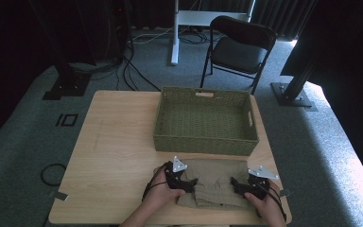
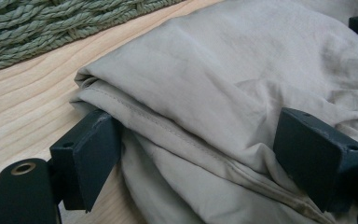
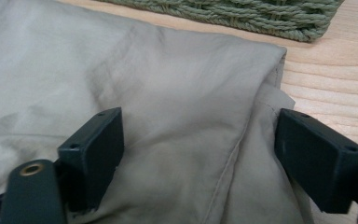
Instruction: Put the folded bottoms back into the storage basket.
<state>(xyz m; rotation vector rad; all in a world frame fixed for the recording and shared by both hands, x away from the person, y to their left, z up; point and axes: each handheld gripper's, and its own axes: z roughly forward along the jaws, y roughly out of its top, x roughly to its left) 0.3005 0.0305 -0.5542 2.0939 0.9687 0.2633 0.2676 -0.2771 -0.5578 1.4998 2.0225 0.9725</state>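
A folded beige cloth (image 1: 216, 179) lies on the wooden table (image 1: 118, 142) near its front edge, just in front of a green woven basket (image 1: 203, 142). My left gripper (image 1: 192, 184) is at the cloth's left end. In the left gripper view its jaws (image 2: 205, 154) stand wide and press on a thick fold of the cloth (image 2: 214, 84). My right gripper (image 1: 235, 184) is at the cloth's right end. There its jaws (image 3: 200, 154) straddle the folded corner of the cloth (image 3: 182, 93), one pad resting on top and the other beside the edge, not clamped.
The basket has nothing in it and takes up the back right of the table; its wall shows in the left gripper view (image 2: 51, 28) and the right gripper view (image 3: 242, 14). Bare wood lies to the left. A black folding chair (image 1: 238, 47) stands beyond the table.
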